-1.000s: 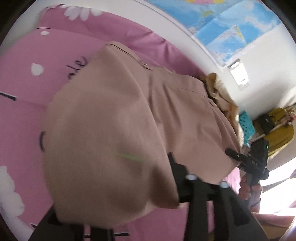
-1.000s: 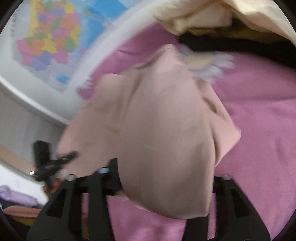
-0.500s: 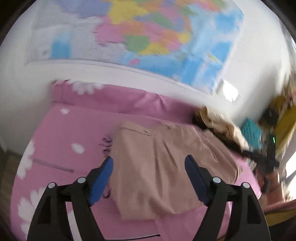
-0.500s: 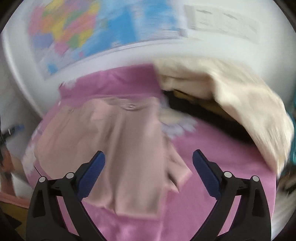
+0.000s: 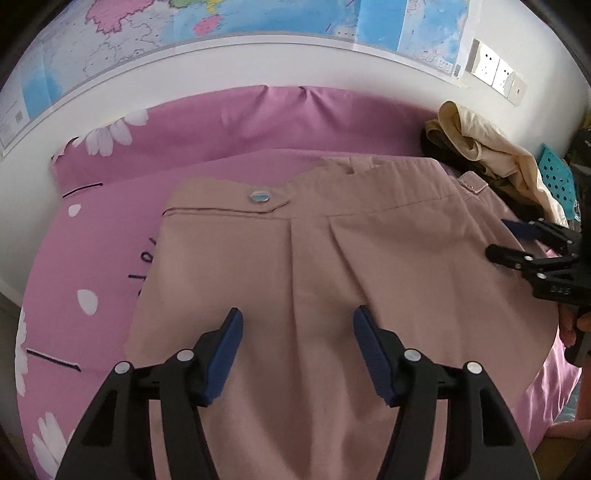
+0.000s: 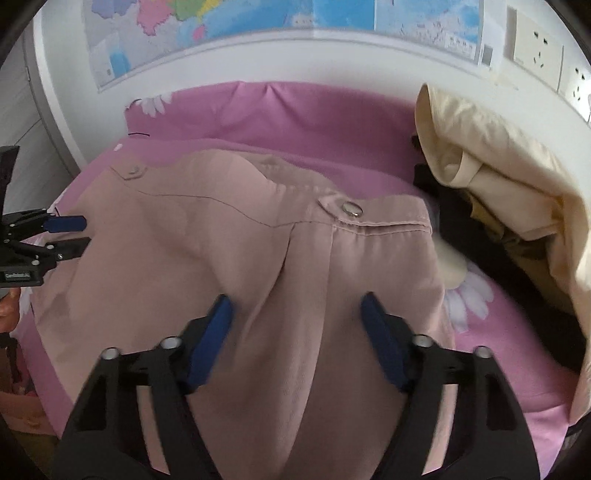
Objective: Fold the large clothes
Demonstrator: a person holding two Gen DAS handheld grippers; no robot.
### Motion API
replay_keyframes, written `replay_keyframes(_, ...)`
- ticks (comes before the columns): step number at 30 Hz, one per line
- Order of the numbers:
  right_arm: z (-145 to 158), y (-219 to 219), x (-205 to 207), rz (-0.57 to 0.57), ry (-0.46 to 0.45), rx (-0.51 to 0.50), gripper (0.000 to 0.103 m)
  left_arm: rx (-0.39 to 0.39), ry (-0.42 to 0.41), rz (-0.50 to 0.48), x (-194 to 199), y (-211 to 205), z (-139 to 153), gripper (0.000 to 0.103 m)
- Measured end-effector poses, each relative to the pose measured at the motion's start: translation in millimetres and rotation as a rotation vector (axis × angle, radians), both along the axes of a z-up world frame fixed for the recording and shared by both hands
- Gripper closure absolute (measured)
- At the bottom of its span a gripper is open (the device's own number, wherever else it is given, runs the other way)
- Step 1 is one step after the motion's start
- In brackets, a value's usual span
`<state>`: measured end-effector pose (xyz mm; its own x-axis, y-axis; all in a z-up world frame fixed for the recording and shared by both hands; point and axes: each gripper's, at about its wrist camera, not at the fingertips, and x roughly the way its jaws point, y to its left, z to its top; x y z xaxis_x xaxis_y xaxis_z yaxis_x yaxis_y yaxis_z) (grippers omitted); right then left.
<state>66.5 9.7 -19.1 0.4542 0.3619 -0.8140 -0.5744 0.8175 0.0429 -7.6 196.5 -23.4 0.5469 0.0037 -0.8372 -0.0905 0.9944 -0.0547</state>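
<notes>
A large dusty-pink garment [image 5: 303, 266] with a buttoned waistband lies folded flat on the pink bed; it also shows in the right wrist view [image 6: 229, 251]. My left gripper [image 5: 297, 325] is open and empty, hovering above the garment's near left part. My right gripper [image 6: 297, 306] is open and empty above the garment's near right part. Each gripper shows in the other's view: the right gripper [image 5: 517, 240] at the garment's right edge, the left gripper [image 6: 70, 232] at its left edge.
The bed has a pink flowered sheet [image 5: 96, 236]. A heap of cream and dark clothes [image 6: 498, 192] lies at the back right, touching the garment's corner. A wall with a map [image 5: 258, 18] and sockets [image 6: 539, 44] stands behind the bed.
Both grippers held the pink cloth a second ago, then let it go and opened. The garment now lies flat, and both grippers have come down closer over it.
</notes>
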Motion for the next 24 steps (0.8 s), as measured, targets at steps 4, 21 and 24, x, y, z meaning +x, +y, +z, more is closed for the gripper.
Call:
replay_keyframes(4, -4, -3, 1, -0.011, 0.007, 0.003, 0.086, 0.005, 0.000, -0.004, 7, -5, -1, 0.074)
replay_keyframes(21, 19, 7, 57, -0.114, -0.052, 0.077, 0.100, 0.022, -0.091, 0.066, 59, 6, 32, 0.096)
replay_keyframes(24, -6, 13, 60, -0.104, 0.005, 0.007, 0.095, -0.009, -0.071, 0.076, 50, 18, 24, 0.063)
